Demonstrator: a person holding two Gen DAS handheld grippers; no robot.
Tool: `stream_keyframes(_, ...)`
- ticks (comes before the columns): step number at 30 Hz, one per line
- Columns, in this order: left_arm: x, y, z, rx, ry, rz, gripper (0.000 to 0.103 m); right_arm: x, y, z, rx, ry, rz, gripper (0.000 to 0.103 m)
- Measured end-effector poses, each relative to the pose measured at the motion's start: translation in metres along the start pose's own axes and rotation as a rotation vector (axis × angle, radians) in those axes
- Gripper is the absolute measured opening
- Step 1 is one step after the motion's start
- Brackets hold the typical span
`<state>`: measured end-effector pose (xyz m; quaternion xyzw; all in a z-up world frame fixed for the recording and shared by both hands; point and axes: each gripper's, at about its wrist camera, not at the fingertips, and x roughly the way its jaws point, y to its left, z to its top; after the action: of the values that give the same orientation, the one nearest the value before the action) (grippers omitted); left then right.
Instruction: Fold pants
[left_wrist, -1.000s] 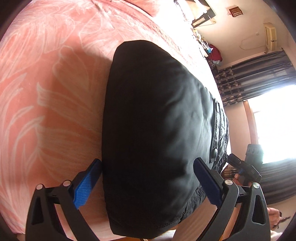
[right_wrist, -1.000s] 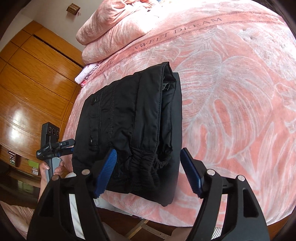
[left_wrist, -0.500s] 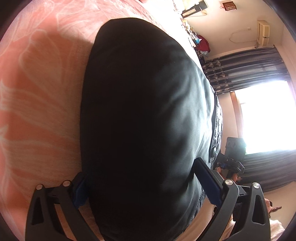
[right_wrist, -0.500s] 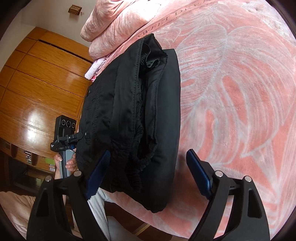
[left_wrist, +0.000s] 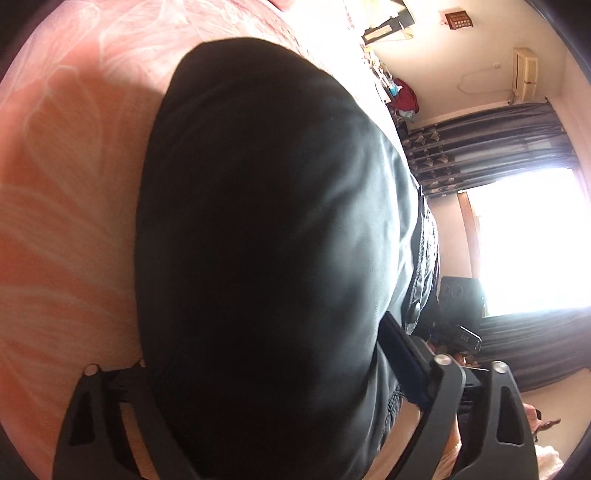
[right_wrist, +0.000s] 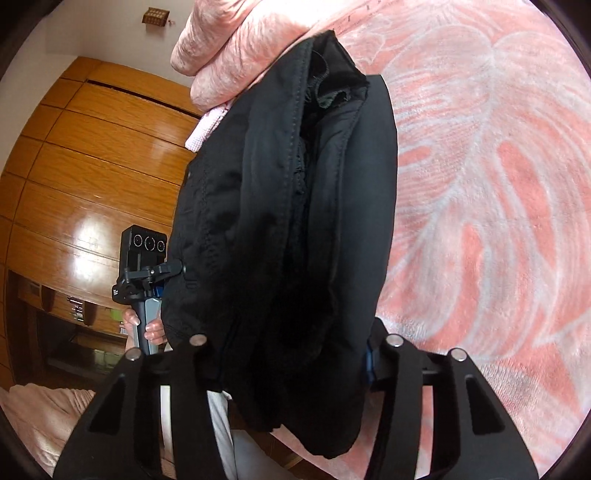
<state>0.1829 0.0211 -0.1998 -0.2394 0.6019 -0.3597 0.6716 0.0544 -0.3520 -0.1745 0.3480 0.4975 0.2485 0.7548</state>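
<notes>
Pants (right_wrist: 280, 221) folded on bedspread (right_wrist: 498, 184) — both hand-held grippers seemingly clamping them.

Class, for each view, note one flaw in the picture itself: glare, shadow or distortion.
Left wrist view: the window is blown out to white, and the pants are an almost featureless dark mass. Right wrist view: glare spots on the wardrobe; the fisheye bends its panel lines.
</notes>
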Motion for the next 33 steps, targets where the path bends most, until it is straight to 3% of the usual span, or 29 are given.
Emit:
stream_keyframes(1, -0.003, -0.002, 0.001, -0.002, -0.007, 0.002, 0.066, -0.003, 0.008, 0.000, -0.021, -0.013, -0.008, 0.041)
stream_keyframes(5, -0.007, -0.014, 0.006, 0.021, -0.032, 0.032, 0.050, -0.013, 0.045, 0.010, -0.124, -0.062, -0.044, 0.037)
stream_keyframes(7, -0.014, -0.018, 0.012, 0.022, -0.066, 0.003, 0.043, -0.019, 0.057, 0.020, -0.161, -0.093, -0.048, 0.037)
stream_keyframes(11, -0.027, -0.044, 0.038, 0.109, -0.171, 0.008, 0.043, -0.031, 0.068, 0.057, -0.205, -0.147, -0.049, 0.037)
stream_keyframes(15, -0.028, -0.060, 0.079, 0.158, -0.227, 0.015, 0.043, -0.028, 0.069, 0.106, -0.242, -0.174, -0.055, 0.037)
stream_keyframes(18, -0.019, -0.058, 0.109, 0.170, -0.242, 0.042, 0.043, -0.011, 0.052, 0.142, -0.225, -0.150, -0.061, 0.037)
stream_keyframes(22, 0.010, -0.039, 0.140, 0.141, -0.200, 0.104, 0.043, 0.026, 0.012, 0.171, -0.146, -0.074, -0.086, 0.038)
stream_keyframes(24, 0.013, -0.016, 0.155, 0.116, -0.173, 0.121, 0.050, 0.043, -0.011, 0.173, -0.112, -0.045, -0.124, 0.042)
stream_keyframes(27, 0.020, -0.001, 0.158, 0.125, -0.173, 0.077, 0.060, 0.044, -0.033, 0.169, -0.074, -0.052, -0.050, 0.048)
stream_keyframes(31, 0.023, 0.004, 0.145, 0.160, -0.190, 0.109, 0.076, 0.044, -0.042, 0.160, -0.082, -0.067, -0.109, 0.075)
stream_keyframes(33, 0.022, 0.001, 0.143, 0.155, -0.193, 0.144, 0.084, 0.041, -0.041, 0.155, -0.060, -0.078, -0.104, 0.076)
